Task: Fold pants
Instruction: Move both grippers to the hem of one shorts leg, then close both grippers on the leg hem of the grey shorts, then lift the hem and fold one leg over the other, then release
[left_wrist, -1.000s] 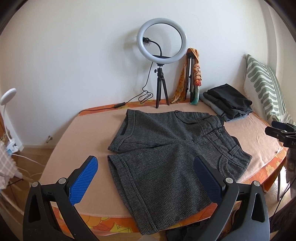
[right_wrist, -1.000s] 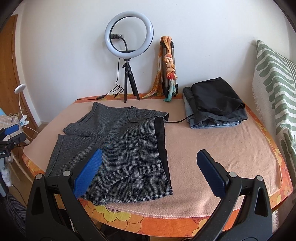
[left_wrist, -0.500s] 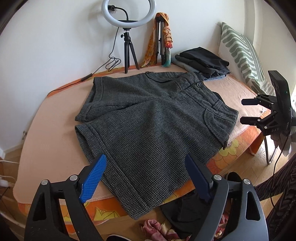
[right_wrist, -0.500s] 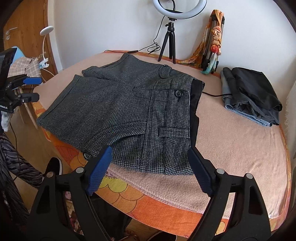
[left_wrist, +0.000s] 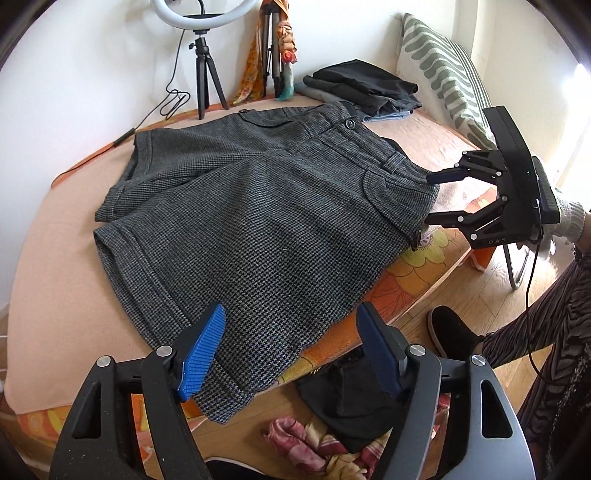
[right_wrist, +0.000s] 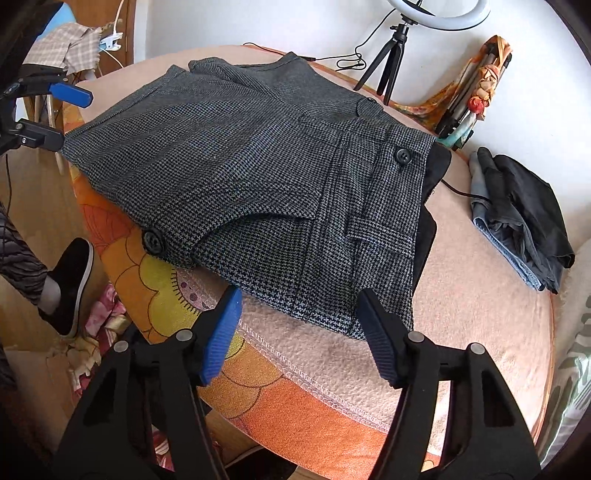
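Grey houndstooth shorts (left_wrist: 266, 206) lie spread flat on a round table with a peach cover (left_wrist: 59, 258); they also show in the right wrist view (right_wrist: 258, 177). The near leg hem hangs over the table's front edge. My left gripper (left_wrist: 291, 350) is open, its blue pads either side of that hem, not touching. My right gripper (right_wrist: 301, 332) is open just short of the waistband's near corner. It shows in the left wrist view (left_wrist: 430, 201), jaws apart at the waistband. The left gripper shows in the right wrist view (right_wrist: 62, 118) at the hem.
A stack of folded dark clothes (left_wrist: 365, 88) lies at the table's far side, also in the right wrist view (right_wrist: 524, 218). A ring light on a tripod (left_wrist: 205, 59) and a cable stand at the back. A striped pillow (left_wrist: 443, 74) is right. Clothes (left_wrist: 332, 413) lie on the floor.
Both grippers have dropped and moved in toward the shorts: the left to the near leg hem, the right to the waistband corner. Both stay open.
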